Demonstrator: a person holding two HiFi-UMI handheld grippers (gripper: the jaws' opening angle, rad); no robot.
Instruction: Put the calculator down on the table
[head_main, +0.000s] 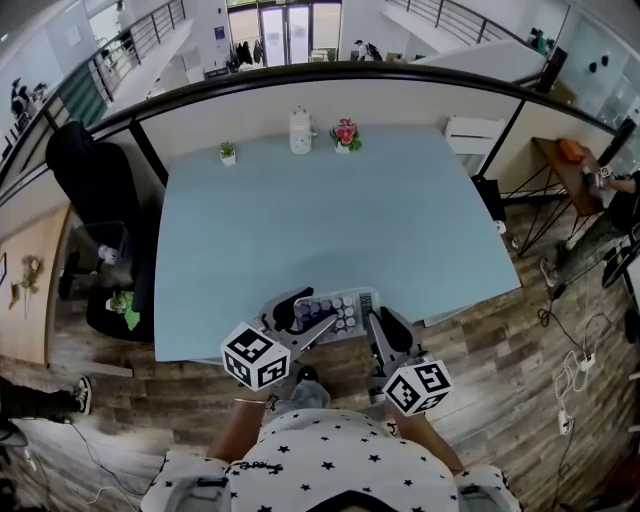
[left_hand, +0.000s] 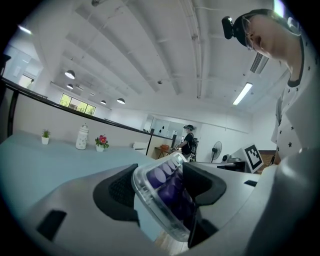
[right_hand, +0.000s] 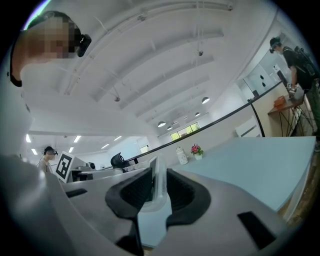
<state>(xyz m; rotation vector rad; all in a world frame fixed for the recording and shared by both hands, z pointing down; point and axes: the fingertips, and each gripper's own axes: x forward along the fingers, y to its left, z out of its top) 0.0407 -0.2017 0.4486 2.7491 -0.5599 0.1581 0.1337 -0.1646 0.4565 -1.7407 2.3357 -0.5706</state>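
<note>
Left gripper and right gripper point forward — both apparently clamped on the calculator.

We see the calculator, a clear plastic case with rows of round purple keys, gripped at either end by the left gripper and right gripper, over the pale blue table's near edge.
</note>
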